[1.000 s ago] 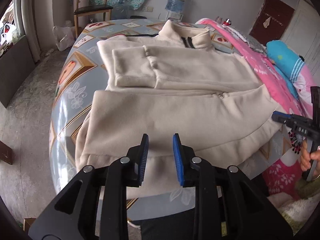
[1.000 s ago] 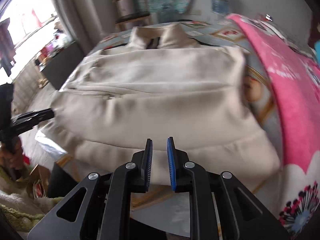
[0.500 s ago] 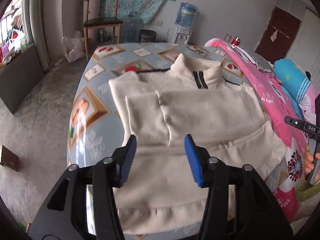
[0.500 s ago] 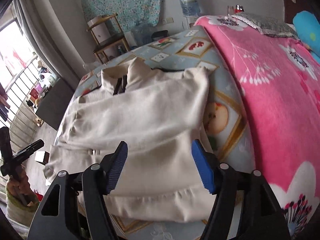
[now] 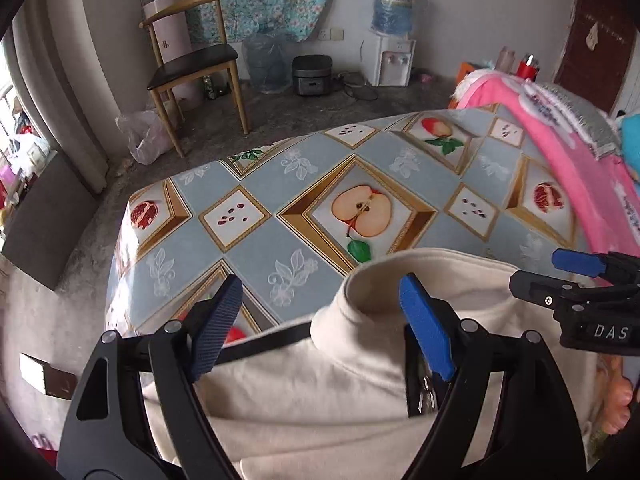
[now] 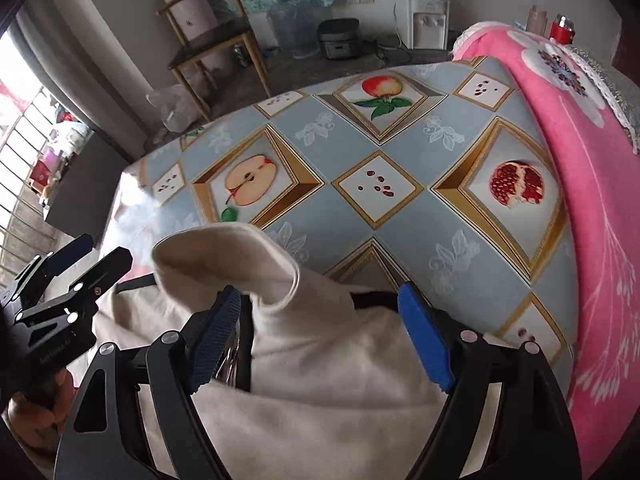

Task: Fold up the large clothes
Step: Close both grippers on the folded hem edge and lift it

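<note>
A cream fleece jacket [image 5: 328, 384] with a stand-up collar [image 5: 372, 280] lies on the fruit-print tablecloth [image 5: 304, 208]. My left gripper [image 5: 320, 328] is open, its blue pads either side of the collar's left half, low over the shoulder. My right gripper [image 6: 320, 332] is open over the jacket's [image 6: 340, 384] right shoulder, beside the collar [image 6: 240, 256]. Each gripper shows in the other's view, the right one [image 5: 576, 276] at the right edge and the left one [image 6: 76, 264] at the left edge. The jacket's lower part is hidden under the grippers.
A pink floral blanket [image 6: 580, 152] covers the right side of the surface. A wooden chair [image 5: 192, 60], a water dispenser [image 5: 390, 40] and a rice cooker [image 5: 312, 74] stand on the floor beyond the far edge. A dark cabinet [image 5: 44, 220] is at the left.
Both grippers moved forward from the jacket's hem up to the collar and opened wide. The hem and body have dropped out of view beneath them.
</note>
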{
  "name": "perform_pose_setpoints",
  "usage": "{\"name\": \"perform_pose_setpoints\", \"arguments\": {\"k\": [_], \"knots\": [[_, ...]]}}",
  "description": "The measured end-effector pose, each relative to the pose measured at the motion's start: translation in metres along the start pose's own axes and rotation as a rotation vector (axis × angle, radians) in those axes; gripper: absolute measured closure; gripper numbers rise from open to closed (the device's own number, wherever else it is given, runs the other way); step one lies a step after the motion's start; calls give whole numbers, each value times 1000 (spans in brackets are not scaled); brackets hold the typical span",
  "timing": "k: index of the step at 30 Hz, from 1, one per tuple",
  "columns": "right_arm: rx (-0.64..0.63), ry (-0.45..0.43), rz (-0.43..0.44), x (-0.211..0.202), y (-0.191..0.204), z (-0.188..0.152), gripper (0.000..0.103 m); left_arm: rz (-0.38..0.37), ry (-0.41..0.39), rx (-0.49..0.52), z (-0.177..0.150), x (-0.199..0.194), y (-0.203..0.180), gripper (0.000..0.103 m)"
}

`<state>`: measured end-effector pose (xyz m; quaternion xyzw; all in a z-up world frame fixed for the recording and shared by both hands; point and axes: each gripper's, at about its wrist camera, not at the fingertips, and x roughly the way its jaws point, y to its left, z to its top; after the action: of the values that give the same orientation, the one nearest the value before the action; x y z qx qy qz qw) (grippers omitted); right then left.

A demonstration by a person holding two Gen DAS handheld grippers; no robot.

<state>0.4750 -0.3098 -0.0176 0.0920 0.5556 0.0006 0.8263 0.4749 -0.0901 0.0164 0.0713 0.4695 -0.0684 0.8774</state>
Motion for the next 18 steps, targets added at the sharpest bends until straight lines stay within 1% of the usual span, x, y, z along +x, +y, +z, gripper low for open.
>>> {"name": "perform_pose_setpoints", "arguments": {"k": [3, 5, 7, 10, 12, 15, 16, 17, 18], "knots": [[-19, 78, -66, 34, 1, 11, 24, 117, 53, 77, 3, 35, -15, 27], [-33, 127, -77, 46, -3, 6, 24, 126, 88, 102, -8, 46, -12, 30], [-43, 151, -55, 44, -8, -4, 24, 95, 106, 103, -19, 44, -7, 30], [-84, 165, -9, 30, -12, -25, 24, 30, 106, 126, -36, 30, 3, 30], [-106, 175, 19, 21, -15, -39, 24, -36, 116, 153, -46, 22, 6, 31], [-149, 167, 30, 10, -15, -56, 24, -144, 148, 222, -65, 14, 2, 31], [-164, 164, 24, 9, -14, -60, 24, -156, 152, 256, -71, 13, -2, 31], [-176, 159, 11, 9, -13, -63, 24, -149, 151, 289, -77, 12, -7, 31], [-187, 154, 1, 10, -12, -64, 24, -124, 143, 321, -82, 12, -12, 31]]}}
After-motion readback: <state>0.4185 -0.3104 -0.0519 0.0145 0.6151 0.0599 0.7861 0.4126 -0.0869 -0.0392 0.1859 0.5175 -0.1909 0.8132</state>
